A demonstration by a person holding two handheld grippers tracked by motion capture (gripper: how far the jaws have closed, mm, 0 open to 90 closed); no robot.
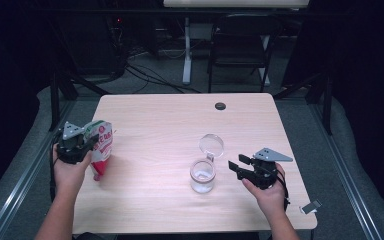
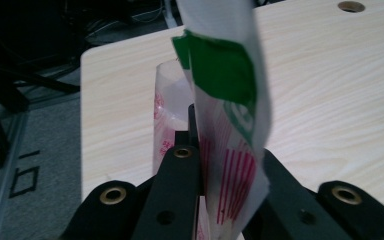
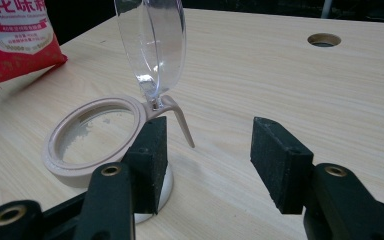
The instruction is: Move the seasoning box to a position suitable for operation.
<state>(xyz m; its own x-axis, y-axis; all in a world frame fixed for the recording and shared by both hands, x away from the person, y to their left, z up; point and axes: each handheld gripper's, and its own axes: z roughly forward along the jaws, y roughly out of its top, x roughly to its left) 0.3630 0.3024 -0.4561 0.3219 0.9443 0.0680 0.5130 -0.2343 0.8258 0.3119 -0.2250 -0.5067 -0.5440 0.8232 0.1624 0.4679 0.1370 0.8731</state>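
A red, white and green snack bag (image 1: 101,146) hangs at the table's left side, its bottom corner near the wood. My left gripper (image 1: 80,145) is shut on the bag's upper edge; in the left gripper view the bag (image 2: 225,125) rises pinched between the black jaws. A clear jar (image 1: 202,175) with a beige rim stands at the middle right, its clear hinged lid (image 1: 211,145) flipped up. My right gripper (image 1: 239,166) sits just right of the jar, open and empty. In the right gripper view the jar's rim (image 3: 55,150) lies left of the jaws, the lid (image 3: 152,45) upright behind it.
The light wood table (image 1: 180,120) has a dark cable hole (image 1: 220,106) near its far edge. A small white tag (image 1: 311,206) lies at the front right corner. A black chair (image 1: 240,45) and a desk leg stand beyond the table.
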